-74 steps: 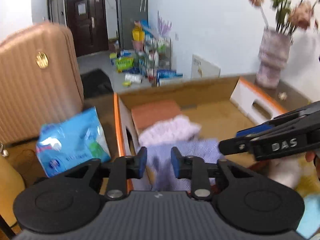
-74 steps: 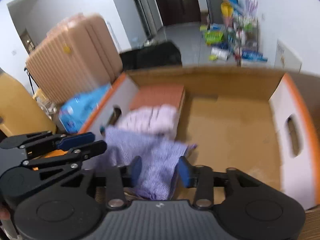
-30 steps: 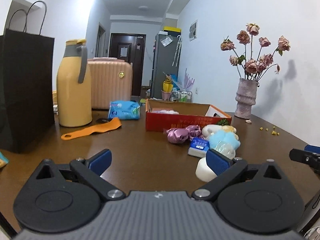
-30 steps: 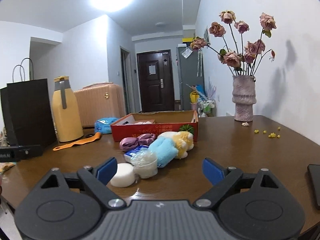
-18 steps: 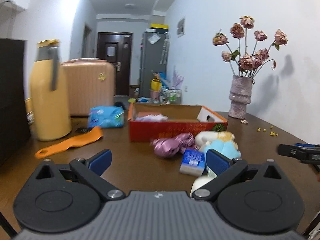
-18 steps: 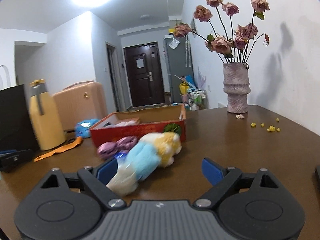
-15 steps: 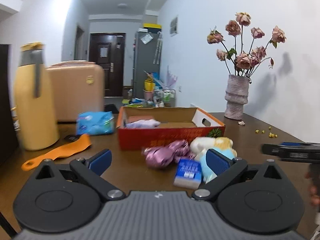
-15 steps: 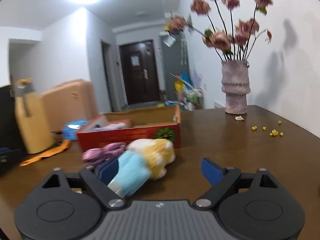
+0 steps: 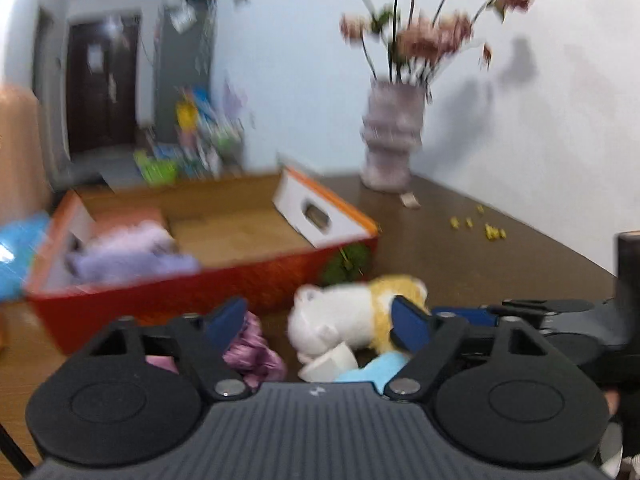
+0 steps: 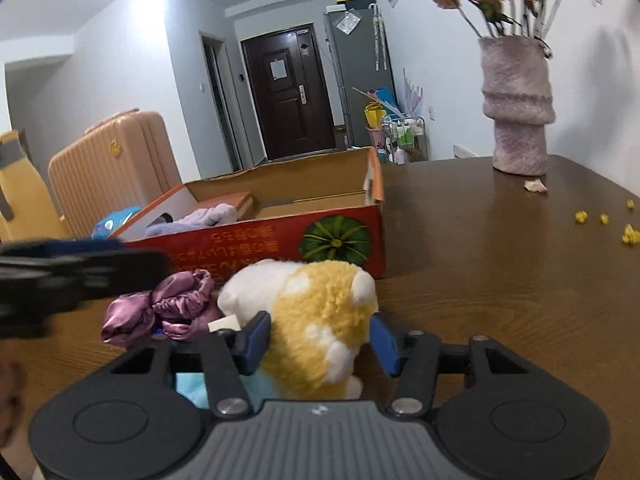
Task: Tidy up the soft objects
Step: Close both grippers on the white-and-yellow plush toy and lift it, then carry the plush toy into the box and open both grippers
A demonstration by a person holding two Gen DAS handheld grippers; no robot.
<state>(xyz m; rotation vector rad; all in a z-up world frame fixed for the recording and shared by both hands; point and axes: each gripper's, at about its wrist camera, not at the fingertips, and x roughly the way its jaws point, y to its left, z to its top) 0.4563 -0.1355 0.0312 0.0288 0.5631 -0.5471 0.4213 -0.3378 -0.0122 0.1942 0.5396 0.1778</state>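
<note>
Straddling the yellow-and-white plush toy (image 10: 316, 320), the right tool (image 10: 318, 338) is seen with jaws spread; the blue pads sit on either side of the toy, the left pad looks to be touching the fur, the right pad just beside it, so nothing is clamped. The plush toy is lying on the brown surface (image 10: 500, 264), just in front of the red cardboard box (image 10: 280, 240). A light blue plush (image 10: 192, 390) is partly hidden under the right tool's left finger. A bundle of purple satin scrunchies (image 10: 168, 310) is lying just left of the plush toy, touching it or nearly so; a small white item (image 10: 224, 325) is wedged between them, too hidden to identify.

The left tool (image 9: 318, 322) is held released, jaws wide apart, above the same pile; its view is motion-blurred. The plush toy (image 9: 352, 312) is seen between its pads without contact being clear. In that view the scrunchies (image 9: 252, 350) are by the left pad, and the right tool (image 9: 540, 312) enters from the right edge. Inside the red cardboard box (image 9: 180, 292), lilac fluffy cloths (image 9: 128, 254) are piled at the left end; the rest of the box floor is bare cardboard.

A pinkish vase (image 10: 518, 108) with faded roses stands at the far right of the surface, small yellow crumbs (image 10: 604, 220) are scattered nearby. A peach suitcase (image 10: 112, 168) is standing behind the box.
</note>
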